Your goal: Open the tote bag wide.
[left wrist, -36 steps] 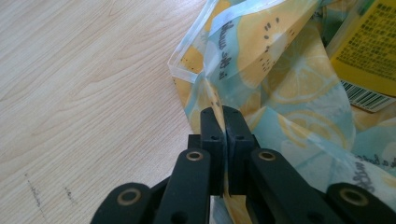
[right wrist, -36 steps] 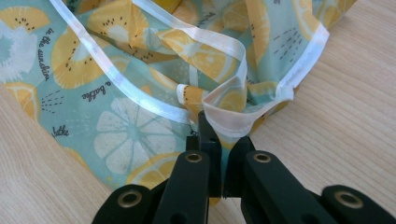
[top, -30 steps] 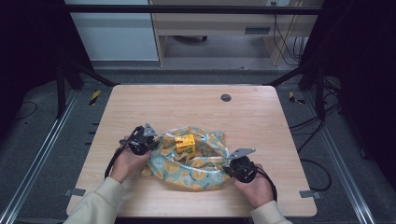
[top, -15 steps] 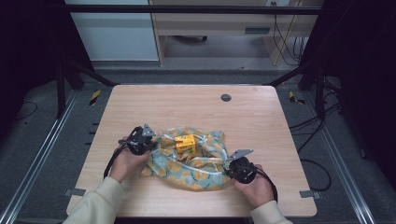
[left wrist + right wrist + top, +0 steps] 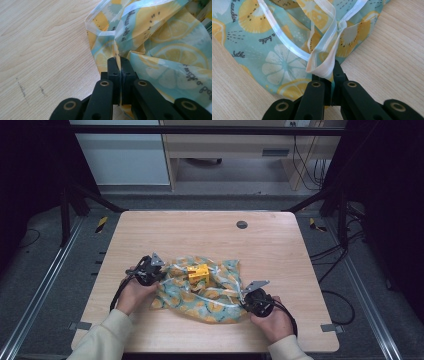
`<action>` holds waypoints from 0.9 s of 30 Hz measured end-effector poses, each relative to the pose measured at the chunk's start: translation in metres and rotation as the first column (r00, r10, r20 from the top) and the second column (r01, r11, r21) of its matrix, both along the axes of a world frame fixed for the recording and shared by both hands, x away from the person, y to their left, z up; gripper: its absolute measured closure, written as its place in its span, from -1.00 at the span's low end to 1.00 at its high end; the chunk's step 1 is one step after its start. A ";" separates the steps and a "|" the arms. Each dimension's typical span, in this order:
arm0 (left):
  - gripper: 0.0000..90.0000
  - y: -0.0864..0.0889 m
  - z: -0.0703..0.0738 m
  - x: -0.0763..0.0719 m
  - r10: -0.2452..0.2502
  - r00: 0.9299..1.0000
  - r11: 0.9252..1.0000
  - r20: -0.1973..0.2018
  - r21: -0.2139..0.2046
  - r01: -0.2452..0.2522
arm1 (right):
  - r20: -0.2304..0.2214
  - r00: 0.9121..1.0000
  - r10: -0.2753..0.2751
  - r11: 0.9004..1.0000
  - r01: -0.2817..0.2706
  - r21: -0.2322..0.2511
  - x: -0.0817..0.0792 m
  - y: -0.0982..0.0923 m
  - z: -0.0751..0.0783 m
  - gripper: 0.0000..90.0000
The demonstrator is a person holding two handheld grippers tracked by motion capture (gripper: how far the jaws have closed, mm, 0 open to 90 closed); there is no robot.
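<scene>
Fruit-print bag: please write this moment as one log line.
left tongs: shut on bag | right tongs: shut on bag | yellow block: on bag

A crumpled plastic bag [image 5: 200,292] printed with lemon and kiwi slices on pale blue lies flat on the near half of the wooden table [image 5: 210,235], its clear zip-seal strips curling across its top. A small yellow block-like object [image 5: 199,273] sits at its upper middle; whether inside or on top cannot be told. The left gripper [image 5: 119,65] pinches the bag's left edge, and the right gripper [image 5: 329,71] pinches a folded seal strip at its right corner.
</scene>
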State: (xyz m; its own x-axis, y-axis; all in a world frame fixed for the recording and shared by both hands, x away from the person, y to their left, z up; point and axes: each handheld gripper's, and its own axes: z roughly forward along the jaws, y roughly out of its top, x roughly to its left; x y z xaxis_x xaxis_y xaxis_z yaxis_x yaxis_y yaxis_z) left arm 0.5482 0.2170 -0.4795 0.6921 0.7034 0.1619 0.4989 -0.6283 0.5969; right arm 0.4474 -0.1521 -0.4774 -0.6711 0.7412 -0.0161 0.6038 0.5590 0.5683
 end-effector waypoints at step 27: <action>0.97 0.006 -0.003 0.003 0.019 1.000 1.000 -0.009 -0.010 -0.019 | -0.022 1.000 0.006 1.000 -0.006 -0.013 -0.001 0.000 -0.001 1.00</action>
State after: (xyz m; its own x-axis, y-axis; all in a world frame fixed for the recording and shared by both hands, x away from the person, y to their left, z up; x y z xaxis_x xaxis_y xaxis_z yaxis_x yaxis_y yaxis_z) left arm 0.5517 0.2231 -0.4830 0.6802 0.7179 0.1484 0.5161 -0.6127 0.5986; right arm 0.4467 -0.1521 -0.4788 -0.6757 0.7371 -0.0107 0.6129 0.5697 0.5476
